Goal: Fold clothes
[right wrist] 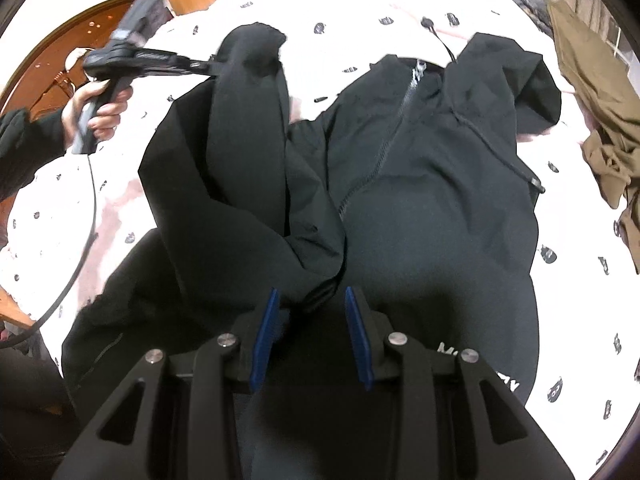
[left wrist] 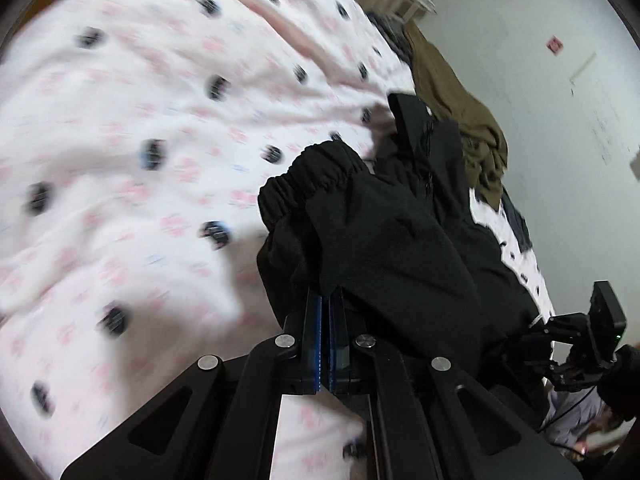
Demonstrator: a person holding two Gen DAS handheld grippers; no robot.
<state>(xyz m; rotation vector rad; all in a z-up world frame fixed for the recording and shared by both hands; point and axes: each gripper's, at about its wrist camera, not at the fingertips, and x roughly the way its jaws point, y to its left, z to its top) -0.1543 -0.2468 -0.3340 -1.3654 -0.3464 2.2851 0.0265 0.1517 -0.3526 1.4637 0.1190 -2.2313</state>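
Note:
A black zip jacket [right wrist: 432, 184] with a hood lies on a white patterned bedspread [right wrist: 360, 12]. My left gripper [left wrist: 329, 300] is shut on the jacket's sleeve [left wrist: 376, 232] just behind its elastic cuff [left wrist: 312, 178] and holds it lifted. In the right wrist view the left gripper [right wrist: 208, 65] is at the upper left, holding the sleeve [right wrist: 248, 120] up over the jacket's body. My right gripper [right wrist: 310, 300] is open just above the jacket's lower middle, with bunched fabric between its blue pads [right wrist: 264, 344].
An olive-brown garment [right wrist: 600, 92] lies heaped at the right side of the bed, also in the left wrist view [left wrist: 460, 112]. A white wall [left wrist: 540, 80] is beyond it. A cable [right wrist: 80, 256] trails from the left gripper across the bedspread.

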